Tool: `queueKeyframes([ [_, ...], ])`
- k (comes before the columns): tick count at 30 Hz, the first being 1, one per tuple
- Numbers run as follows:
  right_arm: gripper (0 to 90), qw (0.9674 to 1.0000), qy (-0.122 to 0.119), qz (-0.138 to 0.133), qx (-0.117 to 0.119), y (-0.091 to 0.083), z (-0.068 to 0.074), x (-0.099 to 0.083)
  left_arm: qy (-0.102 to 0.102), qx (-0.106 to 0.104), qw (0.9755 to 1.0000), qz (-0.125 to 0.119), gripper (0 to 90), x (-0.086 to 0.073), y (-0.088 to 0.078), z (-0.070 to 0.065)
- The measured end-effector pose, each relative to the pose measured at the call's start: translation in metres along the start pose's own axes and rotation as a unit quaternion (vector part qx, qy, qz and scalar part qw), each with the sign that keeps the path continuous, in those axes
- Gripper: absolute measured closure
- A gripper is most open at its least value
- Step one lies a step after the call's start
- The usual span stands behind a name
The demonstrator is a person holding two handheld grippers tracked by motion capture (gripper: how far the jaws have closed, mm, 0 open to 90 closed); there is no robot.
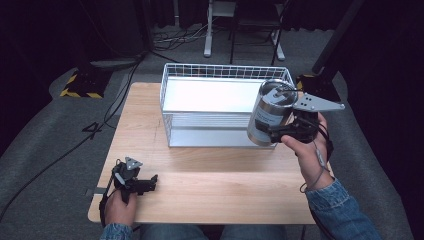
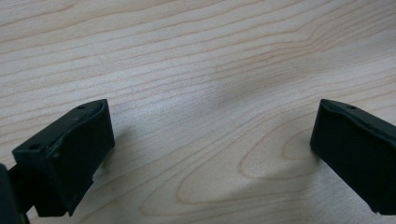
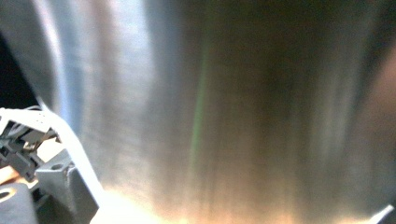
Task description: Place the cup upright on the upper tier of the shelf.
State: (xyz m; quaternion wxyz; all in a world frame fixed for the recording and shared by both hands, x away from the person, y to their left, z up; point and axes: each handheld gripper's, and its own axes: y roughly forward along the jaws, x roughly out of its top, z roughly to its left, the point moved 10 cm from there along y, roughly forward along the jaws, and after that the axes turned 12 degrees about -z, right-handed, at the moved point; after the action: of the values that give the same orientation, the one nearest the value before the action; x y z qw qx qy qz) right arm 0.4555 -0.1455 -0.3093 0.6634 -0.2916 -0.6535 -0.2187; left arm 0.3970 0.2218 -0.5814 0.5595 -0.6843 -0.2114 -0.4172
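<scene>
While right gripper (image 1: pixel 274 131), clamped on tall brushed-steel tumbler w/ label (image 1: pixel 269 114), lifts it beside white wire basket (image 1: pixel 172 100), prob. for loading, left gripper (image 1: pixel 151 181) rests w/ jaws apart nearer the person.

Brushed silver can (image 1: pixel 270 113) w/ white label; white wire basket (image 1: pixel 220 75), grid pattern; pale wood-grain surface (image 1: pixel 210 185). Black tongs, left (image 1: pixel 150 182) & right (image 1: pixel 272 131), the right w/ grey plate on top. Blue denim sleeve (image 1: pixel 340 210). Grey floor (image 1: pixel 45 150).
</scene>
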Motion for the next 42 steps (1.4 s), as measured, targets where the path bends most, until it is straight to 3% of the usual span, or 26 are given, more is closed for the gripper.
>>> queueKeyframes([
  [11,3.6,0.9999,0.002,-0.011,-0.002,0.028,-0.008,0.023,0.000,0.000,1.0000,0.000,0.1,0.000,0.000,0.000],
  [22,3.6,0.9994,0.014,-0.023,-0.023,0.068,-0.028,0.041,0.003,-0.003,1.0000,0.000,0.0,0.001,0.001,0.000],
  [34,3.6,0.9980,0.024,-0.031,-0.050,0.104,-0.050,0.038,0.003,-0.004,1.0000,0.001,0.0,0.001,0.001,0.000],
  [42,3.6,0.9983,0.020,-0.012,-0.054,0.121,-0.057,0.027,0.003,-0.004,1.0000,0.001,0.0,0.001,0.001,0.000],
])
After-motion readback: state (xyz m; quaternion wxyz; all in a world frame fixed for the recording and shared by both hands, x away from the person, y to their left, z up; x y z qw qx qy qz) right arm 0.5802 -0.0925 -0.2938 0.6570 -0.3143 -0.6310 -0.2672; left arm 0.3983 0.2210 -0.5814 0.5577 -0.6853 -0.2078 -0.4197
